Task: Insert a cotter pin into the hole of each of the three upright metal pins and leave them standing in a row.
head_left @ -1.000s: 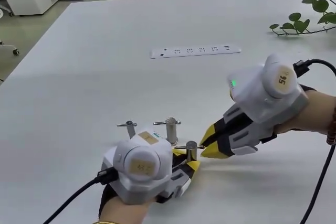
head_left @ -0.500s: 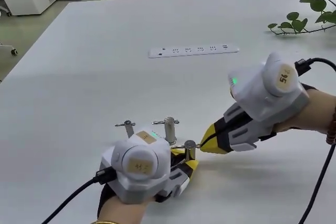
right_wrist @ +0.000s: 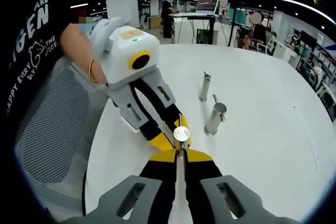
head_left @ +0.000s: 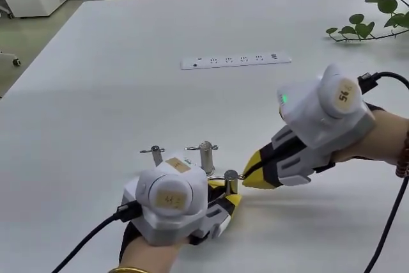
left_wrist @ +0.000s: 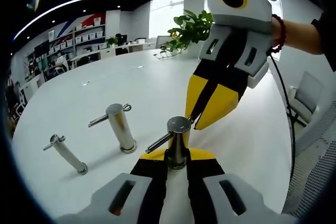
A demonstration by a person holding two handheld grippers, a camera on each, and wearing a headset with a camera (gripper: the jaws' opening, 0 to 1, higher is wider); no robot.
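In the head view, three metal pins stand upright in a row on the white tabletop (head_left: 96, 94). The far pin (head_left: 156, 156) and the middle pin (head_left: 206, 156) each carry a cotter pin crosswise near the top, so I count those two as done. The nearest pin (head_left: 231, 182) stands between the jaws of the left gripper (head_left: 227, 195). The right gripper (head_left: 250, 176) meets it from the right. The third cotter pin (head_left: 217, 178) shows as a thin line across the pin's head.

In the left gripper view, my own jaws are clamped on the base of the nearest pin (left_wrist: 177, 142), whose long axis is vertical. The third cotter pin (left_wrist: 159, 142) lies level with the tabletop. Its free end sticks out of the pin's left side, pointing away from the right gripper (left_wrist: 193, 121). That gripper's jaws are pressed together at the pin's head, and I judge they are pinching the cotter pin's other end. The middle pin (left_wrist: 121, 128) and the far pin (left_wrist: 65, 153) look tilted here, which I put down to the fisheye lens.

In the right gripper view, my jaws run straight at the round top of the nearest pin (right_wrist: 181, 133) and are closed to a thin line. The cotter pin's axis follows the jaws, so I cannot see how deep it sits.

As I judge it, the last insertion is nearly through. Both grippers have yet to let go with all three pins left standing.
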